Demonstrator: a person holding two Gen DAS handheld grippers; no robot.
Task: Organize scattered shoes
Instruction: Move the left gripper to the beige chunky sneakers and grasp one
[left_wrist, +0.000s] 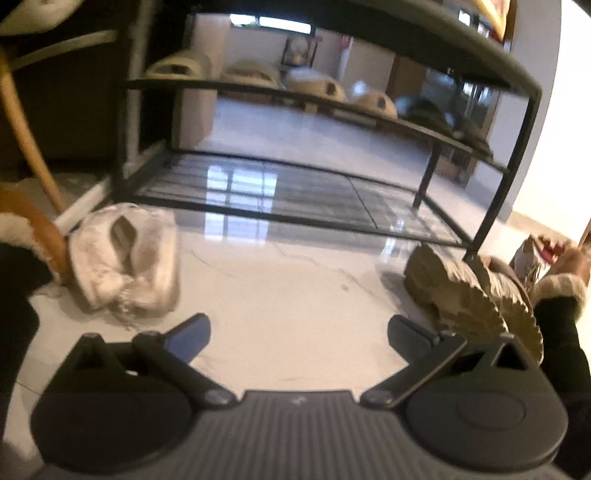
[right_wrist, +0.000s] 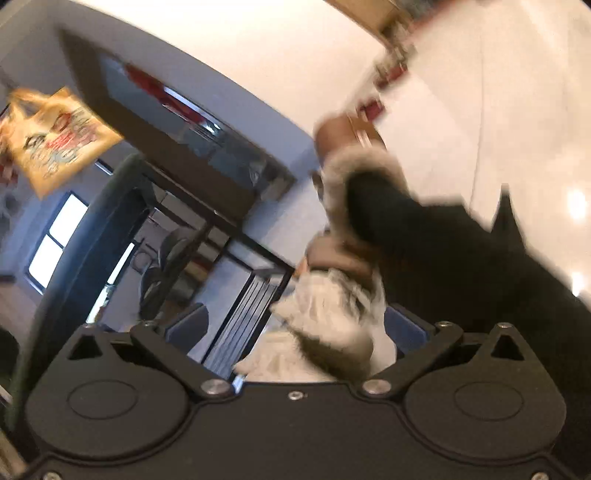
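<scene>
A white furry slipper lies on the shiny floor to the left, in front of the black shoe rack. A second shoe lies on its side at the right, its tan ridged sole facing me. Several beige slippers sit on the rack's middle shelf. My left gripper is open and empty above the floor between the two shoes. My right gripper has its jaws wide apart; a white furry slipper lies between them, touching the right pad, in a tilted, blurred view.
A wooden chair leg curves at the far left. The rack's lower wire shelf is bare. A yellow printed bag hangs at the upper left of the right wrist view. A fur-cuffed black boot on a leg stands close by.
</scene>
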